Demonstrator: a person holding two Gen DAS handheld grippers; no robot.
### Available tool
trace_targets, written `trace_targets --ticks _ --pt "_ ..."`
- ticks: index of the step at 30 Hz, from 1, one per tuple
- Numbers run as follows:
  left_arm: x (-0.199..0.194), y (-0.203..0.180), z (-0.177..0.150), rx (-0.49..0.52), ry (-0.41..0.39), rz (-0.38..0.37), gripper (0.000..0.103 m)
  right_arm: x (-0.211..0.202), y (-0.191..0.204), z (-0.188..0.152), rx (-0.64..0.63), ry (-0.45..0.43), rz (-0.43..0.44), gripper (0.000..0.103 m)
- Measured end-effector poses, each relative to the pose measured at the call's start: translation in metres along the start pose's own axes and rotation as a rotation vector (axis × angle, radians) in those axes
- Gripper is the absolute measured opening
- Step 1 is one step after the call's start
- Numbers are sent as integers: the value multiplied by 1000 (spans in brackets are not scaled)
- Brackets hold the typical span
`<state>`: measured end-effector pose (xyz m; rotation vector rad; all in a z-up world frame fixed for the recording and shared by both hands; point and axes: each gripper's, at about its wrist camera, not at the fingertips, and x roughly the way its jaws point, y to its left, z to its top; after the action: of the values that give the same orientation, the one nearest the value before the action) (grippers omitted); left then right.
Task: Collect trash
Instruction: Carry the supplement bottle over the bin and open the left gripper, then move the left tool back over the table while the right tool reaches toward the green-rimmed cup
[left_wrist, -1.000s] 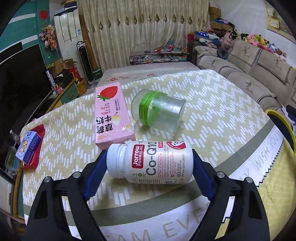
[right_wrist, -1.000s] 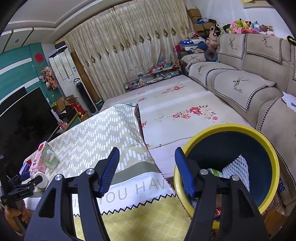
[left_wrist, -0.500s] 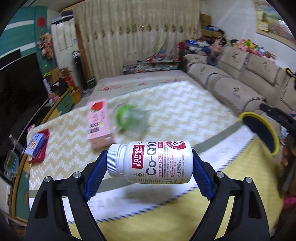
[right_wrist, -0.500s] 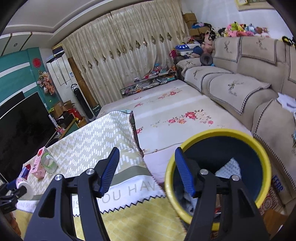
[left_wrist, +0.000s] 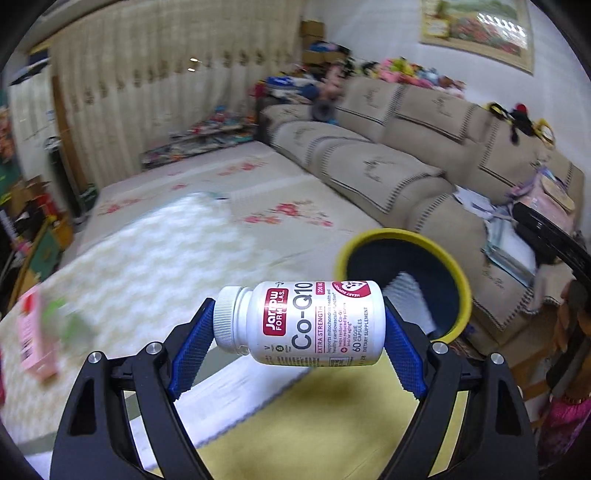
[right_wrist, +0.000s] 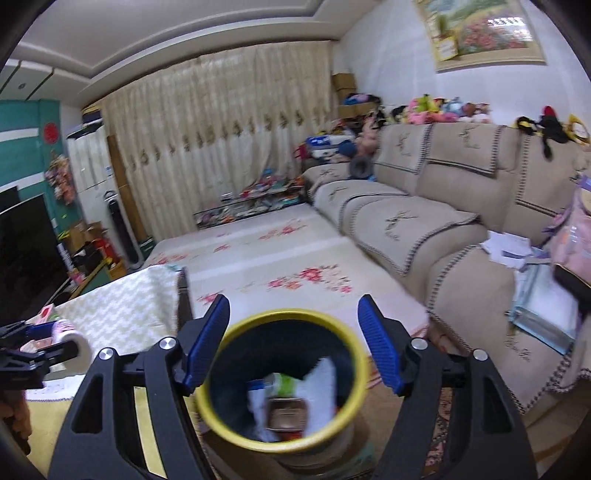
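While the pink carton (left_wrist: 35, 334) lies blurred at the far left on the worktop (left_wrist: 147, 273), the left tongs (left_wrist: 299, 326) are clenched on the white bottle (left_wrist: 306, 323). Its label reads "Jarrow Formulas Co-Q10, Extra Strength, 60 veggie capsules". The bottle lies crosswise, cap to the left, base to the right. Half a second ago it hung over the cloth; now the yellow-rimmed bin (left_wrist: 461, 280) stands just behind its base. Farther right, the right tongs (right_wrist: 293, 341) are spread, grasping nothing, above the bin.
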<state>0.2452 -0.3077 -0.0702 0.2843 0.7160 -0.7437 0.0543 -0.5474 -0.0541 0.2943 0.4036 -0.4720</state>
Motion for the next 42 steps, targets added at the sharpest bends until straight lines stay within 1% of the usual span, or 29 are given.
trace_targets --ticks 3,5,8,11,16,19,22,26,29,32,34,37,38,41,42 --pt "35 -33 20 41 42 -48 84 -4 -25 -3 43 -2 -28 68" --pt "53 -48 28 56 63 -68 84 -4 -41 -2 68 -3 -49 68" --pt "84 -72 42 85 83 -70 84 -9 -56 -4 93 -19 -75 68" --pt "113 -93 51 88 113 -86 84 -14 -66 -2 102 -36 -99 69" --pt "151 -108 54 90 165 -84 86 -18 -72 0 112 -50 -109 72" --pt "155 -109 55 84 157 -78 93 -19 -69 1 109 -52 -102 72" --pt "137 -99 54 73 122 -78 94 -19 -64 1 102 -47 -89 72" --pt "84 -63 44 29 33 -68 94 -11 -52 2 86 -24 -55 72" --pt "41 -22 29 -21 -34 -2 96 -3 -31 3 62 0 0 72" --pt "0 31 5 -97 -81 87 97 9 3 5 24 30 81 73" --pt "-27 68 -16 -146 -103 165 98 16 28 5 -15 51 116 73" --pt "-61 122 -53 -213 -133 286 98 31 75 3 -78 93 198 74" --pt "-72 144 -68 -244 -130 336 98 38 97 3 -101 120 249 74" --pt "-96 193 -101 -321 -133 438 98 52 148 1 -166 169 343 74" --pt "-105 212 -114 -355 -137 476 98 56 174 0 -204 186 377 74"
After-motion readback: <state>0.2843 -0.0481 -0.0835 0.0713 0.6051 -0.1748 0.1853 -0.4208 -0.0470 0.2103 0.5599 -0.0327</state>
